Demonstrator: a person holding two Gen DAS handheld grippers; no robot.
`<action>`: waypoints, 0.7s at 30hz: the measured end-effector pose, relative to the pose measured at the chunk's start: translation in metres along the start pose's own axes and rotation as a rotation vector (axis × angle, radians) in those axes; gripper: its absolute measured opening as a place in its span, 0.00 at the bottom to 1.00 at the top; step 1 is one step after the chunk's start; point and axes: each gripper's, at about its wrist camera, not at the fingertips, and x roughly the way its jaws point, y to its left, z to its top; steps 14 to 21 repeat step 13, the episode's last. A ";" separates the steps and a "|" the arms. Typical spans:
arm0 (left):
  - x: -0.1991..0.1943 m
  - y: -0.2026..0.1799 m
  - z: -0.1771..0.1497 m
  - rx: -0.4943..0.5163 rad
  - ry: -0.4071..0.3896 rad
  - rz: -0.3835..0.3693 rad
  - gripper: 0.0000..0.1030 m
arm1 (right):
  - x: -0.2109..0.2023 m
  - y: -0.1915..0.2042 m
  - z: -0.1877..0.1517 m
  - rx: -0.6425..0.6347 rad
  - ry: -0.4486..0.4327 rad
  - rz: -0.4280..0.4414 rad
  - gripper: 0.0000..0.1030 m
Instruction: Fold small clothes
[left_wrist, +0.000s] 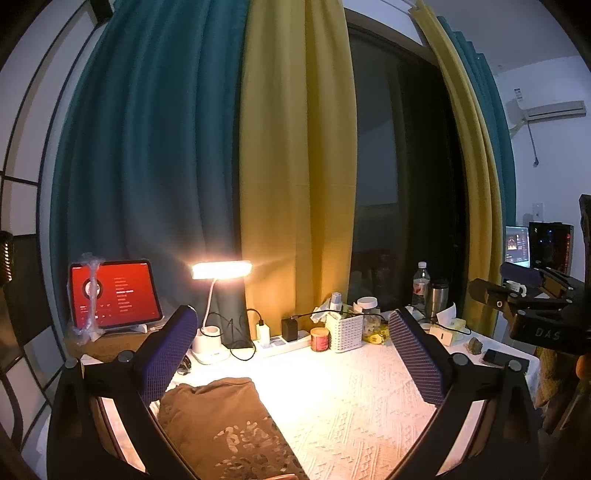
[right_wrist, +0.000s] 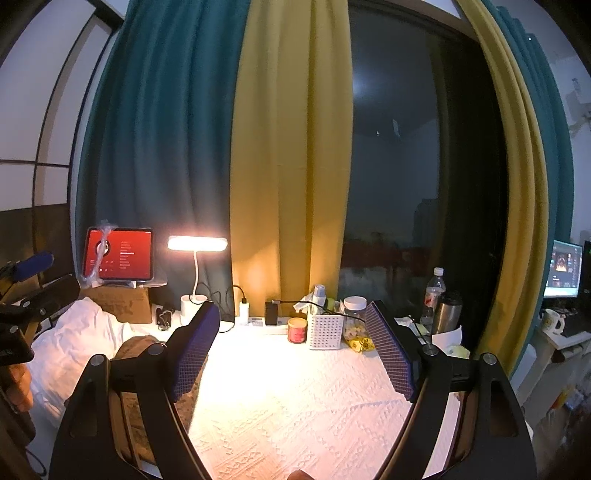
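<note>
Garment: a brown garment (left_wrist: 225, 424) with a pale print lies bunched on the white textured surface (left_wrist: 351, 398), on the near side of the desk lamp (left_wrist: 221, 270) and a little to its left.
Key relation: the garment sits low and left under the left hand-held gripper (left_wrist: 291, 354), reaching in beneath its left finger; from the right hand-held gripper (right_wrist: 291, 350) it lies off to the left, mostly hidden behind that gripper's left finger.
Long axis: it seems to run from the lamp side back toward the person, slightly slanted; the near end is cut off by the frame, so I cannot be sure.
Nearer tool: by my reading the left one, which is almost over the cloth.
Left hand-held gripper: fingers spread wide, holding nothing.
Right hand-held gripper: fingers spread wide, empty, over bare surface.
Beside the garment: white crumpled bedding (right_wrist: 74, 343) lies left of it, on the side away from the lamp's light.
Clutter near the lamp: a power strip (left_wrist: 284, 341) with chargers, a red candle jar (left_wrist: 320, 339) and a white basket (left_wrist: 347, 332) stand in a row to the lamp's right; a tablet (left_wrist: 114, 295) stands to its left.
Obstacles: nothing lies between the left tool and the cloth; the clutter is well apart from it.
</note>
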 end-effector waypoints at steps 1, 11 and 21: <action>0.000 -0.001 0.000 0.003 0.000 0.001 0.99 | 0.000 -0.001 -0.001 0.002 0.001 -0.003 0.81; 0.003 -0.003 0.000 -0.016 0.025 -0.004 0.99 | -0.002 -0.003 -0.002 0.009 0.002 -0.010 0.81; 0.003 -0.001 0.001 -0.030 0.032 -0.036 0.99 | -0.002 -0.004 -0.002 0.008 0.001 -0.011 0.81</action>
